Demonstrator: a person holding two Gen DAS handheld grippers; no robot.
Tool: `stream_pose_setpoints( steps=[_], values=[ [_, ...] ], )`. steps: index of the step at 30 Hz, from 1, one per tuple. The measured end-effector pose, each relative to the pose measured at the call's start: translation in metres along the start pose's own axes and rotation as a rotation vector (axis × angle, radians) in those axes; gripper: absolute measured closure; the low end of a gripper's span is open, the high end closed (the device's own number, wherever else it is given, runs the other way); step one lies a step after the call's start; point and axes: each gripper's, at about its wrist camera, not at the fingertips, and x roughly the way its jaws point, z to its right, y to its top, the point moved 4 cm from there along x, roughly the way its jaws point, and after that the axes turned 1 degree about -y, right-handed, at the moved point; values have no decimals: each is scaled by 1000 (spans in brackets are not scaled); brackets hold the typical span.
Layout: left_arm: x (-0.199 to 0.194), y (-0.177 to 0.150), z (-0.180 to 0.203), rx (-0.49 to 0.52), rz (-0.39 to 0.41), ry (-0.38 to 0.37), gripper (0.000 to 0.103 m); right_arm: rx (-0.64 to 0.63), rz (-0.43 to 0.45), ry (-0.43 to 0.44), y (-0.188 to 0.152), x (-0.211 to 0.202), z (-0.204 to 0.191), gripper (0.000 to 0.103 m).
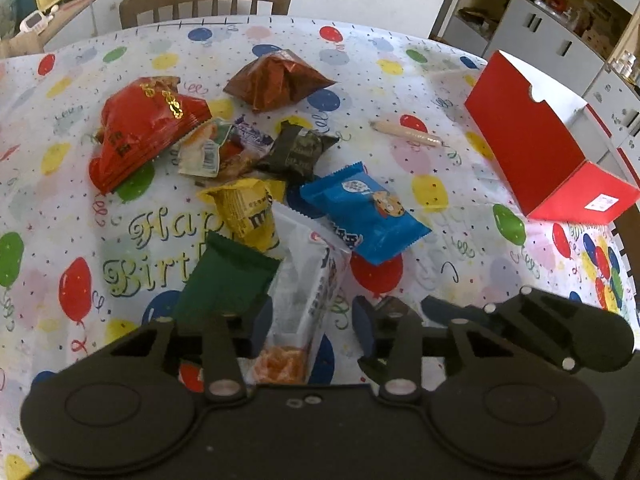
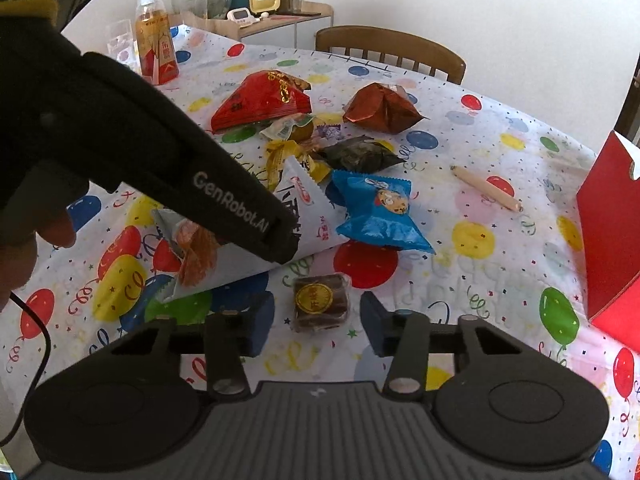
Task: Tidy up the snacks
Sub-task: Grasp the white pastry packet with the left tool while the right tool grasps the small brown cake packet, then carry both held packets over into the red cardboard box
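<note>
Left wrist view looks down on a bench (image 1: 440, 60) covered with a balloon-print birthday cloth, where snacks lie in a loose heap. The left claw (image 1: 312, 320) has a long white packet (image 1: 308, 280) with an orange snack inside between its fingers; the left pad touches the packet's side, while the right pad stands clear of it, so the claw is part-open and not clamping. Just left of the packet lies a green packet (image 1: 228, 280), and beyond it a yellow candy bag (image 1: 248, 212). A blue cookie packet (image 1: 360, 212) lies to the right of the white one. Farther back sit a red bag (image 1: 148, 136), a brown foil bag (image 1: 280, 80), a dark wrapped snack (image 1: 300, 152) and some small wrappers (image 1: 212, 152). A thin stick snack (image 1: 406, 133) lies alone toward the open red box (image 1: 532, 152) at the right edge of the bench.

Right wrist view shows the right claw (image 2: 318, 316) low over the cloth with a small brown cake in clear wrap (image 2: 320, 300) between its fingers; gaps show on both sides, so this claw is open around it and not gripping. The left gripper's black body (image 2: 180, 160) crosses this view from the upper left, its tip at the white packet. A bottle (image 2: 156, 48) stands at the far left edge of the bench, and a wooden chair (image 2: 392, 52) is behind it.
</note>
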Motion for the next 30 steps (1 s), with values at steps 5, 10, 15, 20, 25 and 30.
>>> stream_pose_setpoints(
  steps=[5,10,15,20,25,30],
  values=[
    [2,1,4,34,-6,9,75,-7,0,-6,0,-2,-2,66],
    [5,2,1,11,-27,6,85,7,-5,-4,-1,-4,0,72],
    [2,2,-1,-1,-29,21,90,19,1,1,-2,-11,2,73],
    [-4,-2,-3,-33,-31,15,91,35,-6,5,-5,-23,8,74],
    [-16,-7,-2,-30,-24,6,92,42,-8,17,-8,-37,13,75],
    [-27,-10,1,-41,-14,-13,92,42,6,10,-8,-54,19,75]
  ],
)
